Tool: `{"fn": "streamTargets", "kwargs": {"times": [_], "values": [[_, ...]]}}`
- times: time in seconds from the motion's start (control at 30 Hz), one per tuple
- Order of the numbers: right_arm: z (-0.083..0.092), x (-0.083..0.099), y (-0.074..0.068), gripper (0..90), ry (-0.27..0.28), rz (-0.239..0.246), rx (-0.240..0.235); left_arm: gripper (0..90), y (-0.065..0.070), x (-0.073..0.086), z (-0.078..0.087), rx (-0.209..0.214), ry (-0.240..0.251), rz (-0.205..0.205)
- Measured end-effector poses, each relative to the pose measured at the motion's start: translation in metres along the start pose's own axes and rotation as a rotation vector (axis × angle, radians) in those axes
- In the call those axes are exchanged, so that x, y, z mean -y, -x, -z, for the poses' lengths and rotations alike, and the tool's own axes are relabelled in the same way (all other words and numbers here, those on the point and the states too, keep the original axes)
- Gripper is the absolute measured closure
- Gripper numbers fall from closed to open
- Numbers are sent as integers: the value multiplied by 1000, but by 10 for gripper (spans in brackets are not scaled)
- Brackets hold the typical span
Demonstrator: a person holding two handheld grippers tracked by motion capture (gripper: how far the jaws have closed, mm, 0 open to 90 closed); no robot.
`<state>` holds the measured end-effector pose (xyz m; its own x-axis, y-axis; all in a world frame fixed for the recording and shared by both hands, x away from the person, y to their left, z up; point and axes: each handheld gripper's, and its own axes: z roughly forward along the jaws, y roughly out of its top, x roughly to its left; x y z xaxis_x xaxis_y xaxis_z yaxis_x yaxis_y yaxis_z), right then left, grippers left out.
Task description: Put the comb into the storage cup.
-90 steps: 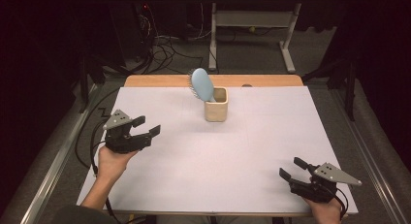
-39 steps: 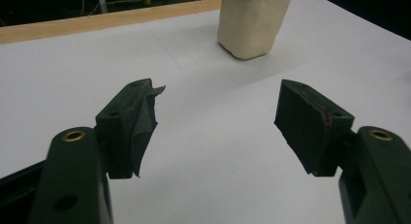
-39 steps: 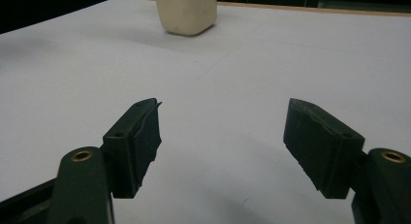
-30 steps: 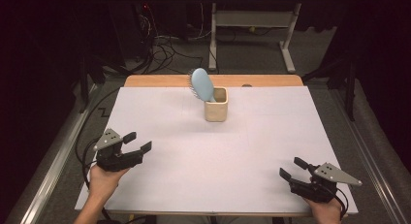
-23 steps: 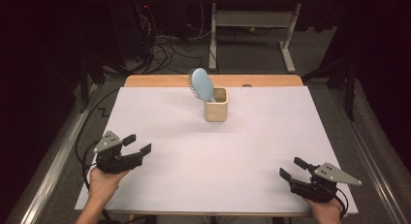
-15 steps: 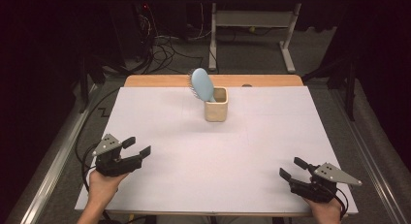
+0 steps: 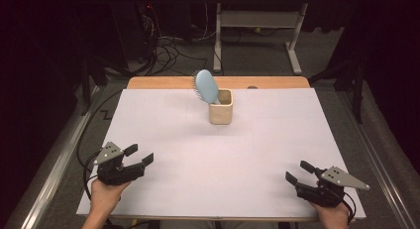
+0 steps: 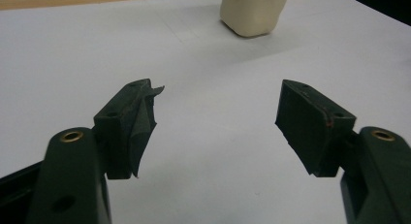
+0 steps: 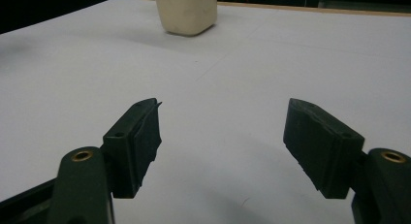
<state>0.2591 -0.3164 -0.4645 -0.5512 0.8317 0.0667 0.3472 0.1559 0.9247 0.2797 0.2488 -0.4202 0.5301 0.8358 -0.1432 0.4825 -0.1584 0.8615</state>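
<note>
White paper covers the table [image 7: 198,189] in a dark room. I've drawn my left gripper [image 7: 139,156] back to the near left edge, jaws wide and empty; my right gripper [image 7: 298,172] rests gaping too. One cup [image 7: 220,106], one blue hairbrush [image 7: 206,86] standing inside it: likely finished.

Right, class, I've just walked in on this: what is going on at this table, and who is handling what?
A person holds a two-jaw gripper in each hand at the near edge of a white-covered table. The left gripper and the right gripper are both open and hold nothing. Farther back, a cream cup stands on the table with a light blue hairbrush sticking up out of it, leaning left. Neither gripper is near the cup.
</note>
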Motion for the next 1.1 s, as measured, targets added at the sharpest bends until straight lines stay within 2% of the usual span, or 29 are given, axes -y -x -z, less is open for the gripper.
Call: {"fn": "streamTargets", "kwargs": {"times": [1.1], "values": [[0,0,0,302,-1,-1,-2,311,-1,19,1,-14,-7,23]]}}
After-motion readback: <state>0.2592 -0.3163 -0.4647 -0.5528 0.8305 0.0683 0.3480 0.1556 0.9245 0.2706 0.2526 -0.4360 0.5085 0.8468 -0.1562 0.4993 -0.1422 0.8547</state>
